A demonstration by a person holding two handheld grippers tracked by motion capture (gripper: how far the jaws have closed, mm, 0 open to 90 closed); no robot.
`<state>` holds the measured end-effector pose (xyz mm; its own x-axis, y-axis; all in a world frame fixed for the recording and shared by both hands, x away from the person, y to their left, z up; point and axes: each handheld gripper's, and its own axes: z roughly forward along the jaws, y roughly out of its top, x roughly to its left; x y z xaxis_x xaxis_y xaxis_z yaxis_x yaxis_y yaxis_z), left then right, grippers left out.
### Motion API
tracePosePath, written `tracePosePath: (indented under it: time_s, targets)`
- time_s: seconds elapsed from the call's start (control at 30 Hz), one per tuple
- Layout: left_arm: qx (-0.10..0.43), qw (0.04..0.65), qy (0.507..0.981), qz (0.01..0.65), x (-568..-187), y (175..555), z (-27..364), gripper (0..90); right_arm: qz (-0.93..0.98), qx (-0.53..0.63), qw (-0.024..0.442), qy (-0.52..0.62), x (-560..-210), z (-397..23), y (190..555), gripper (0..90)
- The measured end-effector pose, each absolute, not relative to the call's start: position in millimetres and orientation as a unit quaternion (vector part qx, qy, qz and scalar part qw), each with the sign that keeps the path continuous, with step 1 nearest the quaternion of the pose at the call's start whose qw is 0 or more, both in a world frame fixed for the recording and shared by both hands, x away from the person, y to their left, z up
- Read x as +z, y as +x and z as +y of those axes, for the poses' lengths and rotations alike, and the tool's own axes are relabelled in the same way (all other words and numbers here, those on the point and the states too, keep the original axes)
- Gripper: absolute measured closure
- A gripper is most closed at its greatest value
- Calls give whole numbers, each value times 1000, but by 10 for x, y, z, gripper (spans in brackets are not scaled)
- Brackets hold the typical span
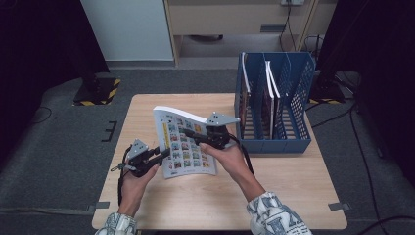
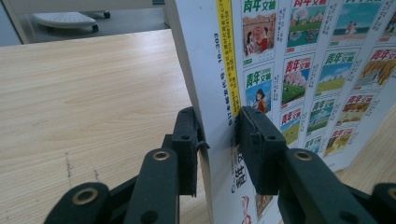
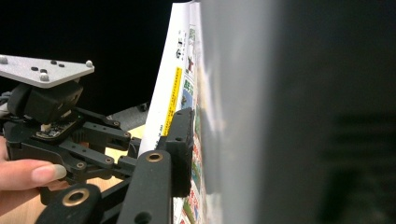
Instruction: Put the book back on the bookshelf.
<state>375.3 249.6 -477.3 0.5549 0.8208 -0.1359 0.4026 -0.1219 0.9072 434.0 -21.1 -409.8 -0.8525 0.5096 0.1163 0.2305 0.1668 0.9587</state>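
A thin white book (image 1: 183,147) with rows of small coloured cover pictures is held tilted above the wooden table (image 1: 293,186). My left gripper (image 1: 157,155) is shut on its lower left corner. In the left gripper view the black pads (image 2: 254,133) press both sides of the book (image 2: 303,70) near the yellow spine stripe. My right gripper (image 1: 194,135) is shut on the book's right side, hand underneath. In the right gripper view one jaw lies against the cover (image 3: 177,88). The other jaw is hidden behind the blurred near page. The left gripper's grey plate (image 3: 42,70) shows beyond.
A blue mesh file rack (image 1: 298,93) stands at the table's back right with several books upright in its slots (image 1: 271,93). A yellow-and-black striped base (image 1: 98,90) sits on the floor beyond the table's left corner.
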Motion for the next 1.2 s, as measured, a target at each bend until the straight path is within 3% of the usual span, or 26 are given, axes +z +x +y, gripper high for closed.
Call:
tracePosePath:
  time_s: [0.67,0.8,0.93,1.2]
  targets:
    - [202,517,708,437,-4829,3769,2512,646,746,606,131,245,-4126,-198,4336,729]
    - [231,500,712,436,-4857,3764,2472,580,747,603,134,246,-4121,-184,4330,732]
    - [235,493,708,448,-4873,3778,2469,385,750,598,136,249,-4121,-180,4326,737]
    - [234,478,708,463,-4903,3804,2508,236,737,605,131,270,-4103,-272,4348,737]
